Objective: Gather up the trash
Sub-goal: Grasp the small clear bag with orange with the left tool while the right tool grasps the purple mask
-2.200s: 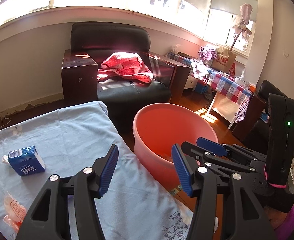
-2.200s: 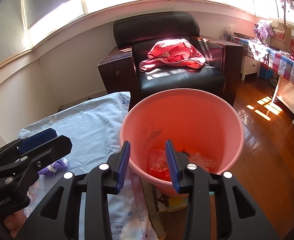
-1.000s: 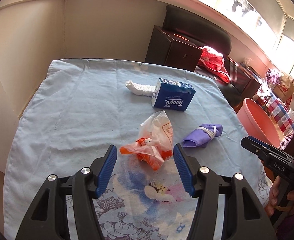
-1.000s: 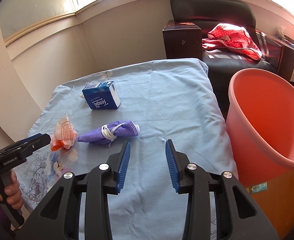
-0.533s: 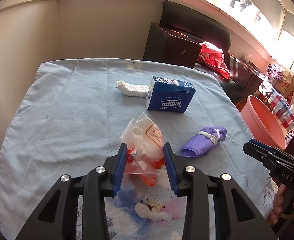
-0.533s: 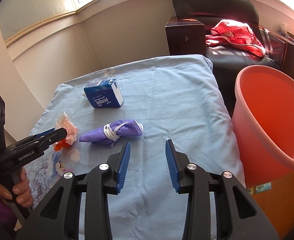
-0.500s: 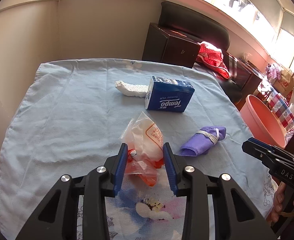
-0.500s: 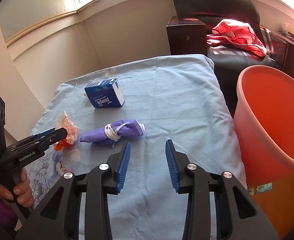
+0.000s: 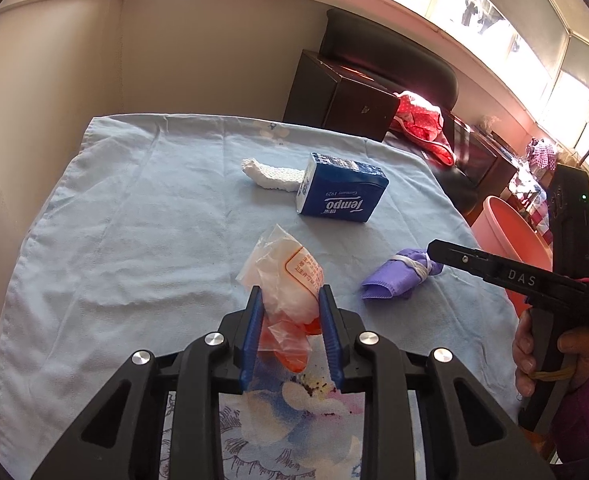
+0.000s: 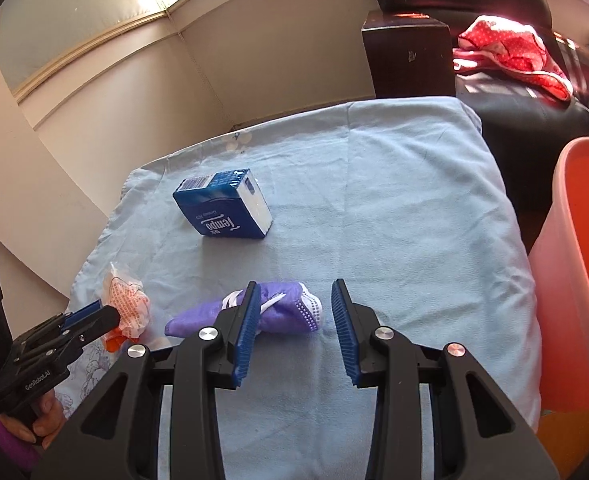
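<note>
The left tool (image 9: 287, 300) has just been closing, and its blue pads (image 9: 252, 320) now clench the crumpled clear-and-orange plastic bag (image 9: 290, 280), which lies on the blue cloth (image 9: 134, 220) covering the tabletop, at the near edge where the cloth bears a flower print. The right tool (image 10: 294, 300) is released, its jaws standing apart over the cloth; the purple rolled bundle tied with a white band (image 10: 282, 312) lies partly between them, its rounded end in the gap and its long end hidden behind the left pad, with no pad pressing on it. Farther back on the cloth a blue tissue pack (image 10: 222, 204) lies flat, and just behind it, in the left wrist view, a white crumpled wad (image 9: 270, 174) touches the pack. The pink bucket (image 10: 574, 280) stands beside the tabletop on the right. A dark armchair (image 10: 474, 8) with a red dotted cloth (image 10: 510, 52) sits behind.
</note>
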The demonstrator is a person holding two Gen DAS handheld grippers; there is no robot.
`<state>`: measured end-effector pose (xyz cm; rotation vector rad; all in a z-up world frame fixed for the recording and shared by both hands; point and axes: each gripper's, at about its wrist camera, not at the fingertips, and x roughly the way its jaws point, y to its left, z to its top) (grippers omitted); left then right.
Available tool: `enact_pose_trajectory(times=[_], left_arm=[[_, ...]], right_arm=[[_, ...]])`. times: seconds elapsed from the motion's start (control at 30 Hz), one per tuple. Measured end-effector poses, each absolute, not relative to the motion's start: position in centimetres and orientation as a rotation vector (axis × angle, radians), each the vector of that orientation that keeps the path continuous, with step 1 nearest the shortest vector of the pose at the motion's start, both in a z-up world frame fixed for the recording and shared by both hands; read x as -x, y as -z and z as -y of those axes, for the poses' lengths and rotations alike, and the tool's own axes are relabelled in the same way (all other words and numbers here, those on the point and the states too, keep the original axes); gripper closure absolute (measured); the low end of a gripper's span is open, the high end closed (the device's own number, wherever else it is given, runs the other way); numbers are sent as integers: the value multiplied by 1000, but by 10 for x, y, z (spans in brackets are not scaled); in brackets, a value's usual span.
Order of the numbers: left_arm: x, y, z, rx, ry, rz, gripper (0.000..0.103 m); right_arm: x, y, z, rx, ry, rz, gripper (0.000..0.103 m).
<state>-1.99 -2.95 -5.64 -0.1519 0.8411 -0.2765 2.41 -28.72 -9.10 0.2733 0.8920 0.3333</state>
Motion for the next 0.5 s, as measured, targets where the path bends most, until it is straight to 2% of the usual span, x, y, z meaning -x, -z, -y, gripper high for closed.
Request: enact_pose_trajectory(times=[0.13, 0.5], left_arm=[[21, 55, 27, 160, 273, -842, 76], [22, 52, 24, 167, 268, -837, 76]], right_arm=[[-25, 100, 290, -372, -397, -950, 66], [34, 92, 240, -214, -577, -1007, 66]])
